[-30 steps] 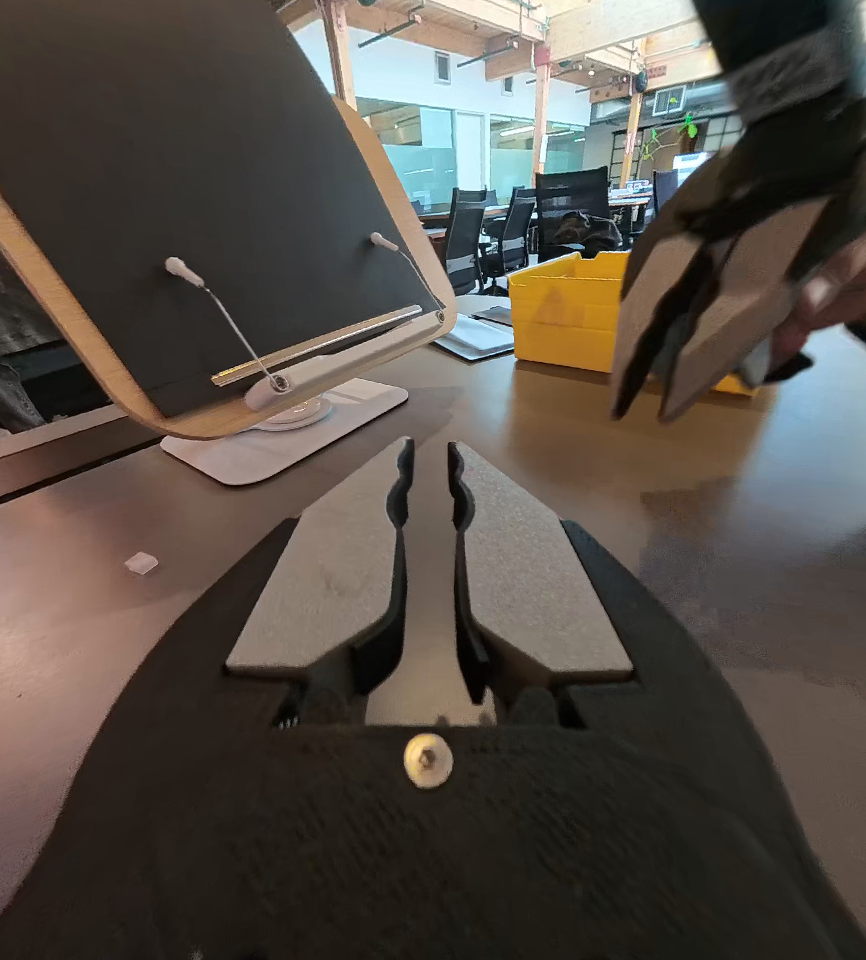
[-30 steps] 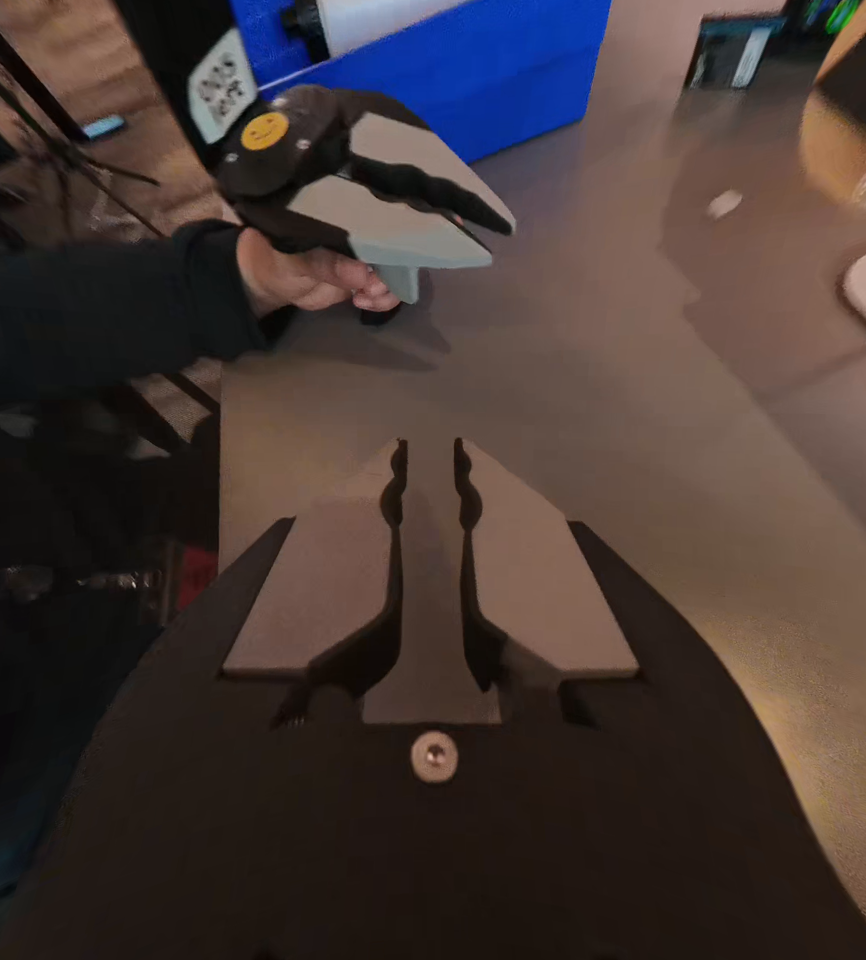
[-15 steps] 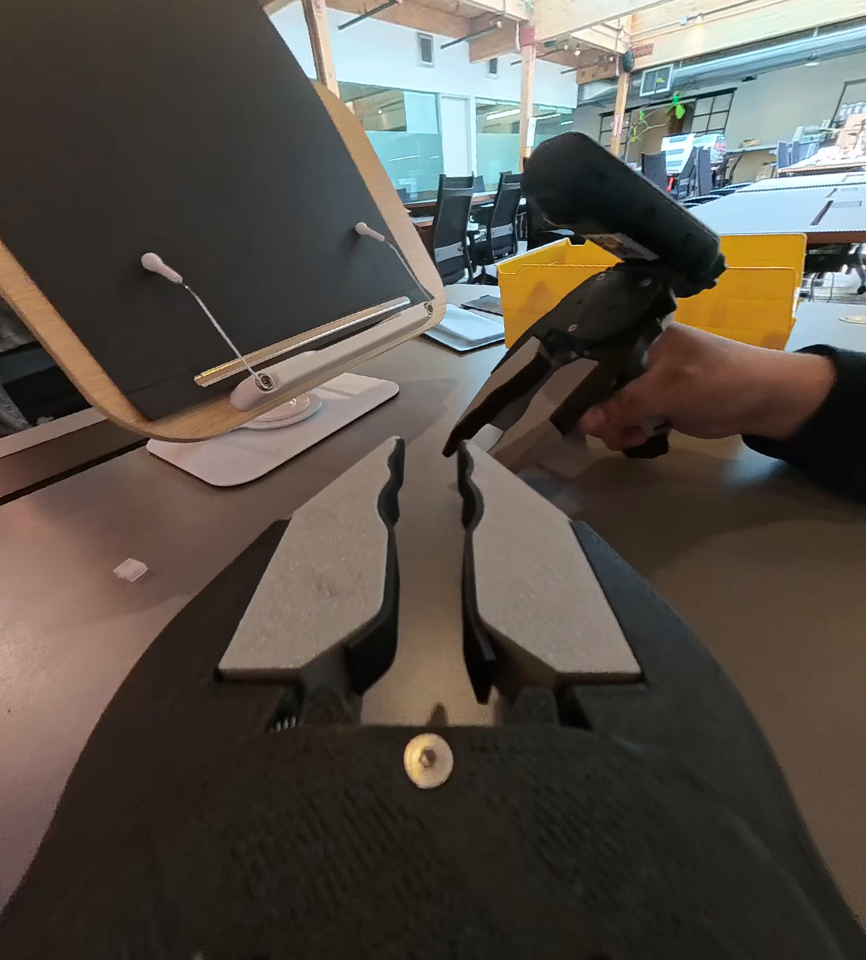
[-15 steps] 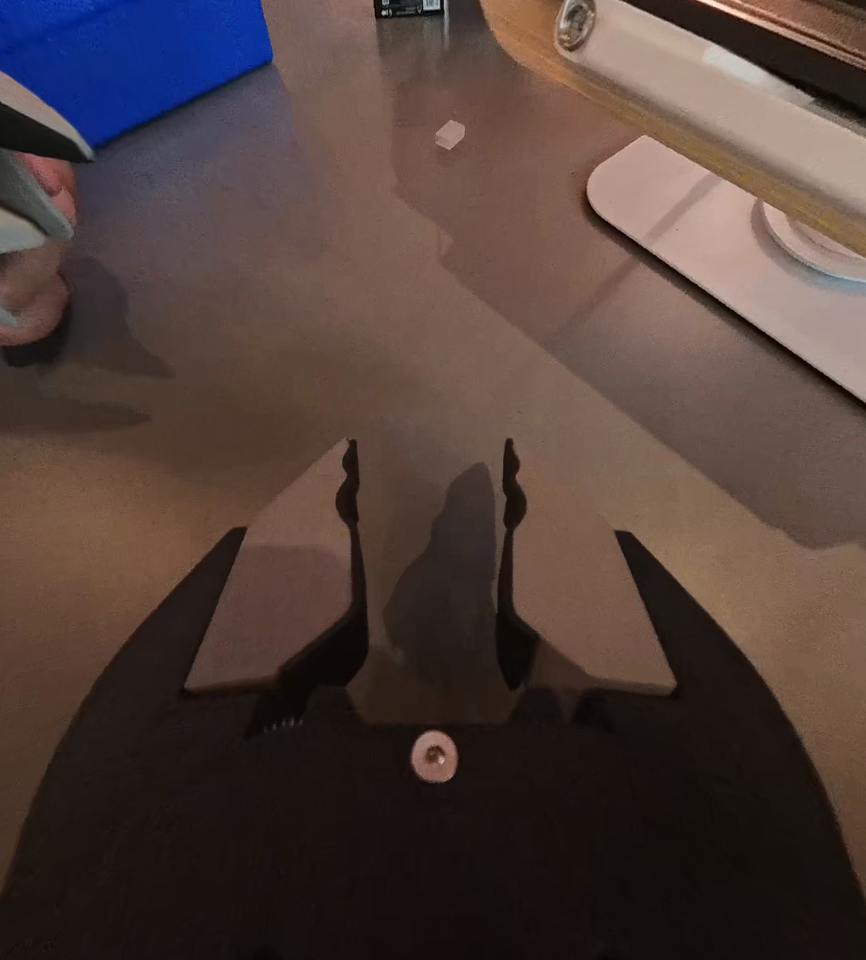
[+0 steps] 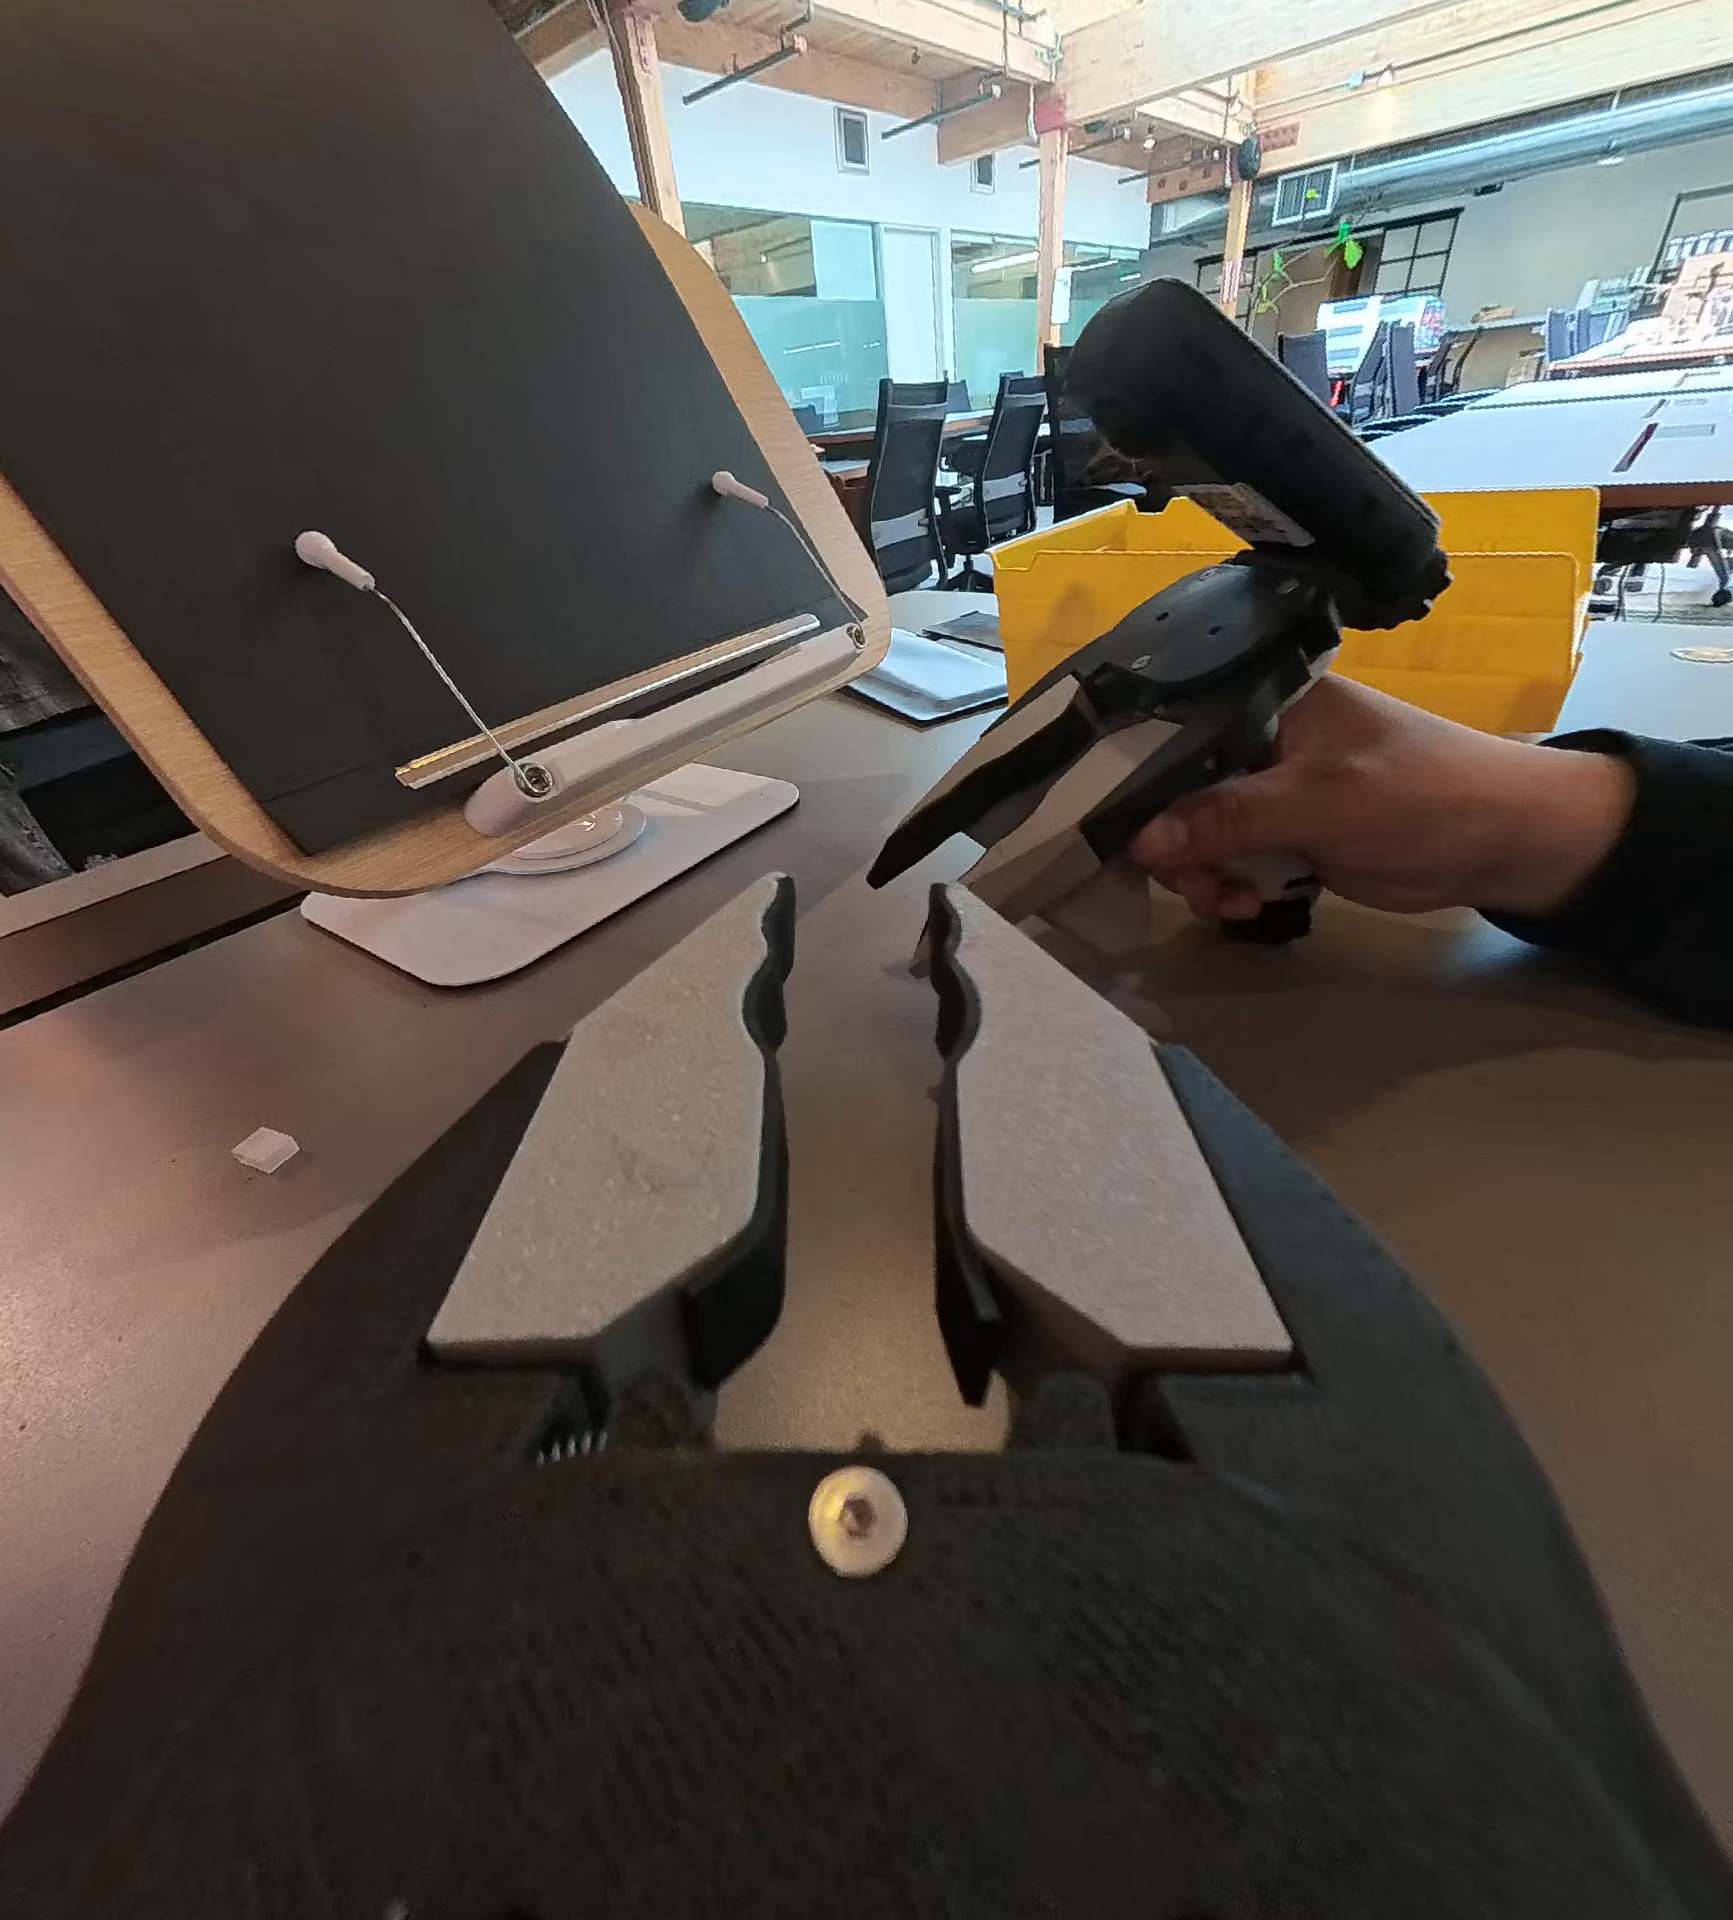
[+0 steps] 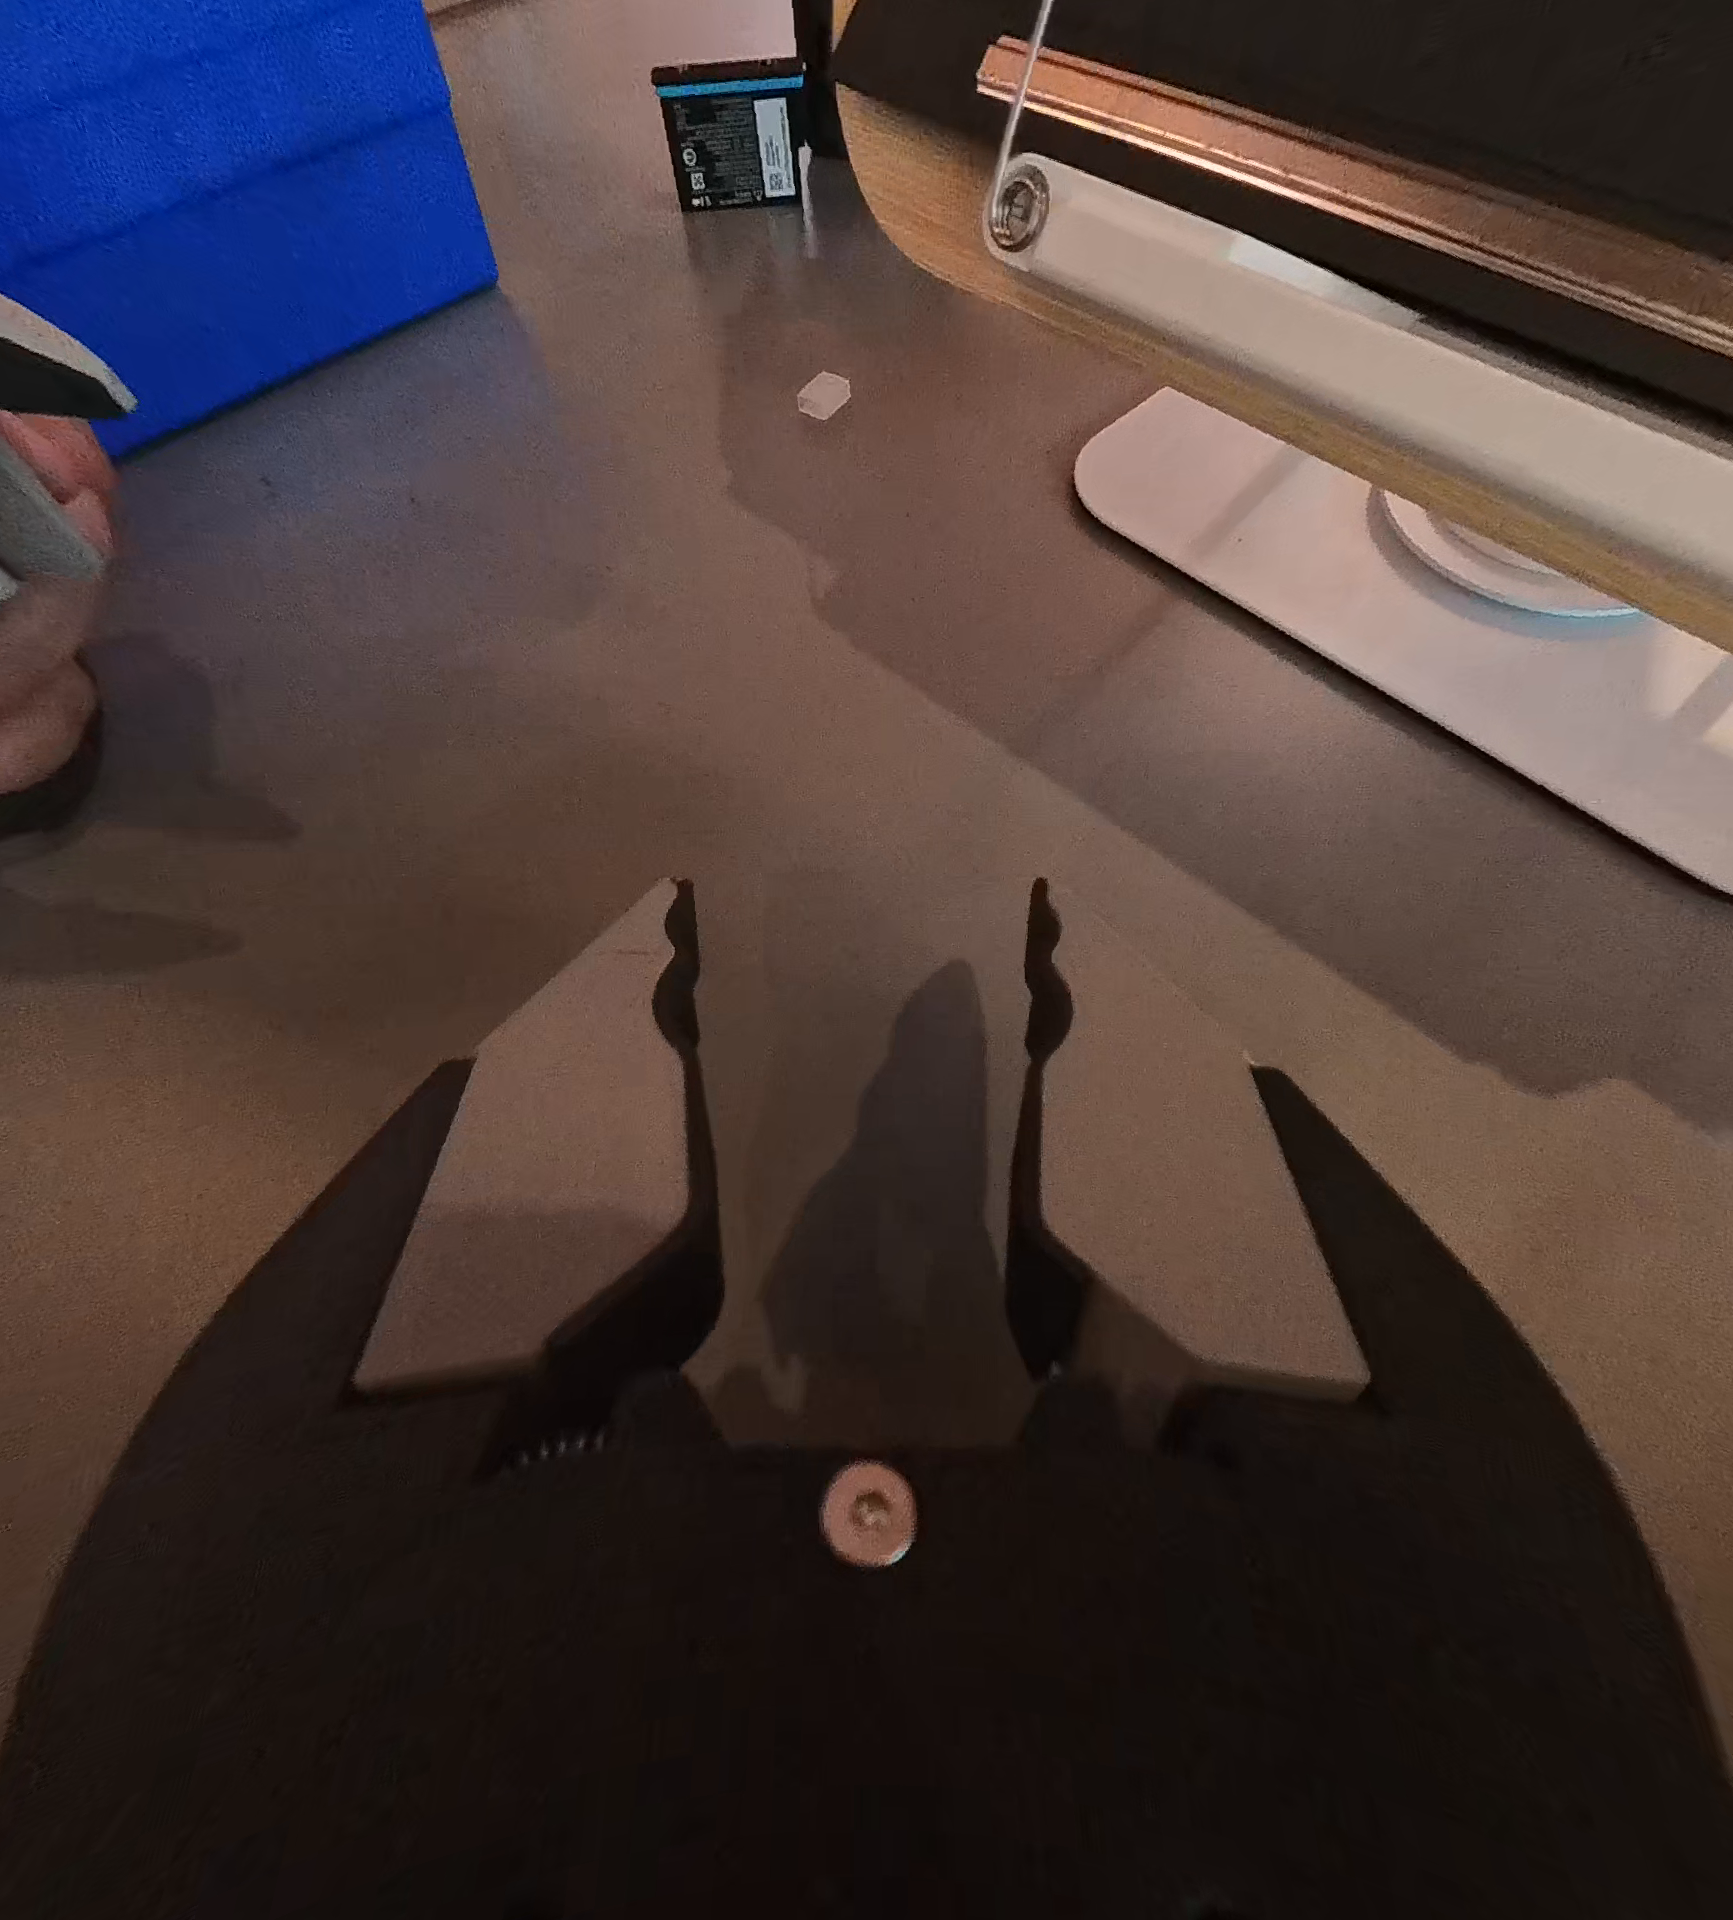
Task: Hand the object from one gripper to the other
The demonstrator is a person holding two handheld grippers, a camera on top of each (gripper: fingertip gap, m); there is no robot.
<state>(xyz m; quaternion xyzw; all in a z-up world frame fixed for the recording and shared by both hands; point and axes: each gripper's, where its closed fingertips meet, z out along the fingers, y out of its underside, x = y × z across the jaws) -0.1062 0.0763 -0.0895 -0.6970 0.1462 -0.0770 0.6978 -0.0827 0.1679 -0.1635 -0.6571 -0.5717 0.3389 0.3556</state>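
My left gripper (image 5: 862, 902) hovers low over the brown table (image 5: 1464, 1195), jaws a little apart, nothing between them. My right gripper (image 6: 859, 894) is open wide and empty, low over the table. In the left wrist view it (image 5: 929, 875) is held by a hand, its tips just beyond my left fingertips. The left gripper shows at the left edge of the right wrist view (image 6: 109, 483). A small white cube (image 5: 266, 1151) lies on the table left of both grippers; it also shows in the right wrist view (image 6: 822, 395), beyond the right fingertips.
A tilted book stand with black face (image 5: 342, 436) on a white base (image 5: 550, 914) stands at the left. A yellow bin (image 5: 1464, 634) is behind the right hand. A blue bin (image 6: 187, 197) and a small black battery pack (image 6: 732, 135) stand beyond the cube. The left tips stand about 30 cm off the small black battery pack (image 6: 732, 135).
The right gripper came down from high in the air to just above the table, turned towards the book stand and opened wider. The left gripper opened slightly and barely moved.
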